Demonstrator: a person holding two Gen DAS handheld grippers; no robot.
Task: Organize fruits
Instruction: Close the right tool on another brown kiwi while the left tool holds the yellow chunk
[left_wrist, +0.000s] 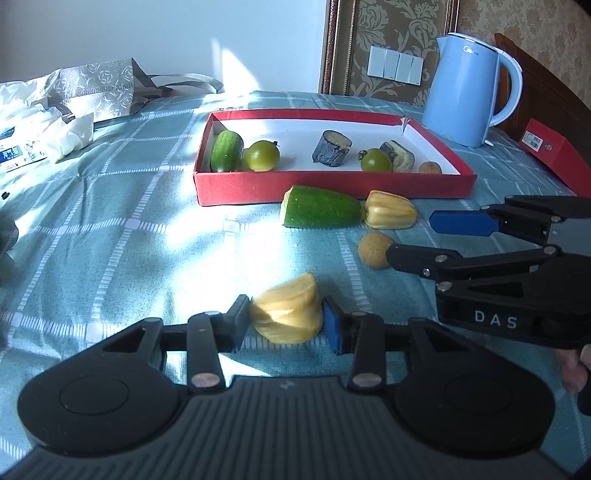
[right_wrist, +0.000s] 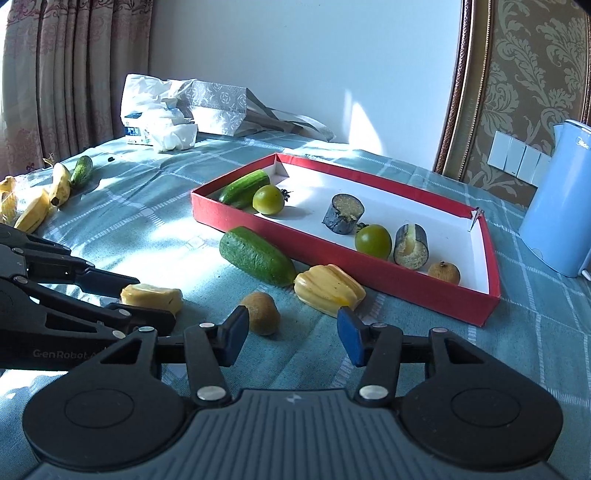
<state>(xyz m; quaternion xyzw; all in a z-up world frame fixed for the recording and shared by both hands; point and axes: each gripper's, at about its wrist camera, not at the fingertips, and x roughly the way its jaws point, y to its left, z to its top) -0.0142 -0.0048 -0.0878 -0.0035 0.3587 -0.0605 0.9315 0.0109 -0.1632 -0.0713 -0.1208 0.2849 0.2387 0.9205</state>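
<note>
Pinching the yellow fruit chunk (left_wrist: 286, 314) on the bed, our left tool (left_wrist: 285, 322) risks crushing it; right tool (right_wrist: 291, 336) hangs spread, may knock the longan (right_wrist: 261, 312) beside the red tray (right_wrist: 369, 280).

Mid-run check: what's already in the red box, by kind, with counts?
In the red box:
Cucumber: 1
Green tomatoes: 2
Dark cut eggplant-like chunks: 2
Small brown round fruit: 1
Total: 6
</note>
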